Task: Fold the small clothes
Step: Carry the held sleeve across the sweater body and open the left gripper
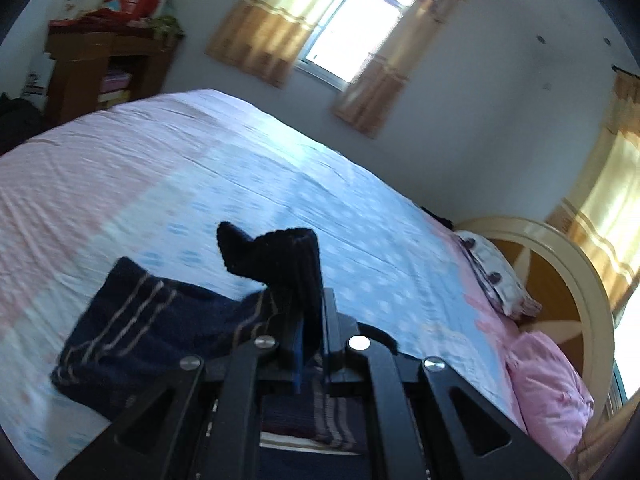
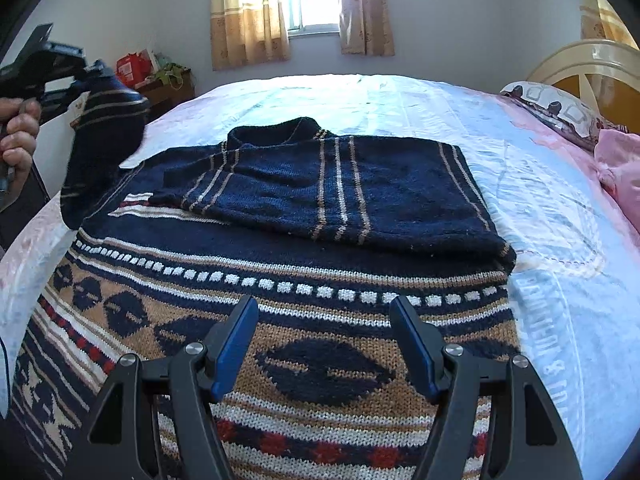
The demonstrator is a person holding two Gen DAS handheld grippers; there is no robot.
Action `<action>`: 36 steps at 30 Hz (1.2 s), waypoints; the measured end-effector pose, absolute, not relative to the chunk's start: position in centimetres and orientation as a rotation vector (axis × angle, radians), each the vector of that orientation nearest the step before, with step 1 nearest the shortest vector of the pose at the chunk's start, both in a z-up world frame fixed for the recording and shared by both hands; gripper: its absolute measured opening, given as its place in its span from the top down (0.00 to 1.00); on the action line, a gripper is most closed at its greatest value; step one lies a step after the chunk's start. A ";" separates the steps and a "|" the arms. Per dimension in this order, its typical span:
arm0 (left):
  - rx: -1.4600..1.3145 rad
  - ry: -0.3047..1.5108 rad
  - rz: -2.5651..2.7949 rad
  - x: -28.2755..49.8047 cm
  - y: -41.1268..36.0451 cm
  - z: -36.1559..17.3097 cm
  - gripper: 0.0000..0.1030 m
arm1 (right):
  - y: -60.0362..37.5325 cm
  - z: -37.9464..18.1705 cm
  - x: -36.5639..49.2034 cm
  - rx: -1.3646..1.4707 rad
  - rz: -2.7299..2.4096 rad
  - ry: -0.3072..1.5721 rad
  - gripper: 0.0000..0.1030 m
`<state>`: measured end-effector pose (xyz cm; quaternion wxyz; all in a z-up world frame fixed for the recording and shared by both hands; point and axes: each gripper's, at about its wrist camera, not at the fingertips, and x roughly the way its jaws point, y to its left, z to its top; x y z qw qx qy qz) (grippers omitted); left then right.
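Observation:
A small navy knitted sweater [image 2: 280, 248] with tan, white and red patterns lies flat on the bed. One sleeve [image 2: 328, 184] is folded across its chest. My left gripper [image 1: 312, 320] is shut on the other sleeve's cuff [image 1: 276, 256] and holds it lifted above the sweater's left side; it also shows in the right wrist view [image 2: 86, 76]. My right gripper [image 2: 324, 344] is open and empty, hovering just above the sweater's patterned lower body.
The bed sheet [image 2: 540, 200] is pale blue and pink. Pillows [image 2: 560, 112] and a pink quilt [image 2: 620, 168] lie by the cream headboard [image 2: 588, 64] at right. A wooden cabinet [image 1: 100, 68] stands by the far wall. A curtained window [image 2: 312, 0] is behind.

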<state>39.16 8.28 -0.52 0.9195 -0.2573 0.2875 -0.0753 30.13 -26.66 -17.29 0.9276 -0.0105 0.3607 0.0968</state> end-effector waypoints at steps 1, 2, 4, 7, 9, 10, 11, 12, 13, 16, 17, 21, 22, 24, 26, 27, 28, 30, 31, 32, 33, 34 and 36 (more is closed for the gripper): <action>-0.524 0.595 -0.160 39.6 7.7 -0.7 0.93 | -26.8 -17.3 30.1 -0.017 0.199 0.741 0.33; -0.521 0.601 -0.171 39.8 7.1 -0.9 0.93 | -26.8 -17.3 30.2 -0.014 0.198 0.742 0.33; -0.521 0.617 -0.185 40.0 5.5 -1.5 0.93 | -26.9 -17.4 30.2 -0.010 0.198 0.744 0.33; -0.523 0.640 -0.199 40.5 3.9 -2.4 0.93 | -27.0 -17.4 30.3 -0.005 0.196 0.746 0.33; -0.528 0.655 -0.203 40.7 3.1 -3.0 0.93 | -27.1 -17.5 30.3 -0.003 0.196 0.749 0.33; -0.530 0.661 -0.205 40.8 2.6 -3.3 0.93 | -27.1 -17.5 30.3 -0.002 0.195 0.750 0.33; -0.530 0.665 -0.205 40.9 2.2 -3.4 0.93 | -27.1 -17.5 30.4 0.000 0.194 0.751 0.33; -0.530 0.670 -0.206 41.0 1.7 -3.6 0.93 | -27.2 -17.5 30.4 0.002 0.193 0.752 0.33; -0.529 0.673 -0.207 41.1 1.3 -3.7 0.94 | -27.3 -17.5 30.4 0.006 0.192 0.753 0.33; -0.528 0.684 -0.212 41.3 0.3 -4.2 0.94 | -27.5 -17.6 30.6 0.019 0.188 0.759 0.33; -0.527 0.687 -0.214 41.3 -0.1 -4.3 0.94 | -27.6 -17.7 30.6 0.023 0.185 0.763 0.33; -0.524 0.697 -0.229 41.6 -2.1 -4.6 0.93 | -27.6 -17.8 30.7 0.027 0.180 0.769 0.33; -0.517 0.698 -0.232 41.6 -2.6 -4.7 0.94 | -27.7 -17.8 30.7 0.029 0.180 0.768 0.33; -0.504 0.697 -0.237 41.7 -3.5 -4.8 0.94 | -27.7 -17.8 30.7 0.030 0.180 0.770 0.33; -0.495 0.699 -0.238 41.8 -4.2 -5.0 0.93 | -27.7 -17.9 30.8 0.031 0.180 0.772 0.33; -0.492 0.704 -0.239 41.9 -4.6 -5.2 0.93 | -27.7 -17.9 30.8 0.032 0.179 0.773 0.33; -0.492 0.707 -0.239 41.9 -4.7 -5.3 0.94 | -27.7 -17.9 30.8 0.034 0.179 0.773 0.33; -0.483 0.714 -0.240 42.1 -5.5 -5.6 0.94 | -27.7 -17.9 30.9 0.037 0.176 0.772 0.33; -0.477 0.718 -0.241 42.2 -5.9 -5.8 0.93 | -27.8 -17.9 30.9 0.039 0.175 0.772 0.33; -0.474 0.720 -0.242 42.3 -6.0 -5.9 0.94 | -27.8 -17.9 30.9 0.041 0.174 0.771 0.33; -0.470 0.723 -0.244 42.4 -6.4 -6.1 0.94 | -27.8 -17.9 30.9 0.043 0.173 0.772 0.33; -0.467 0.728 -0.245 42.5 -6.8 -6.2 0.94 | -27.8 -17.9 30.9 0.043 0.173 0.773 0.33; -0.465 0.735 -0.246 42.6 -7.3 -6.5 0.94 | -27.8 -18.0 31.0 0.045 0.172 0.777 0.33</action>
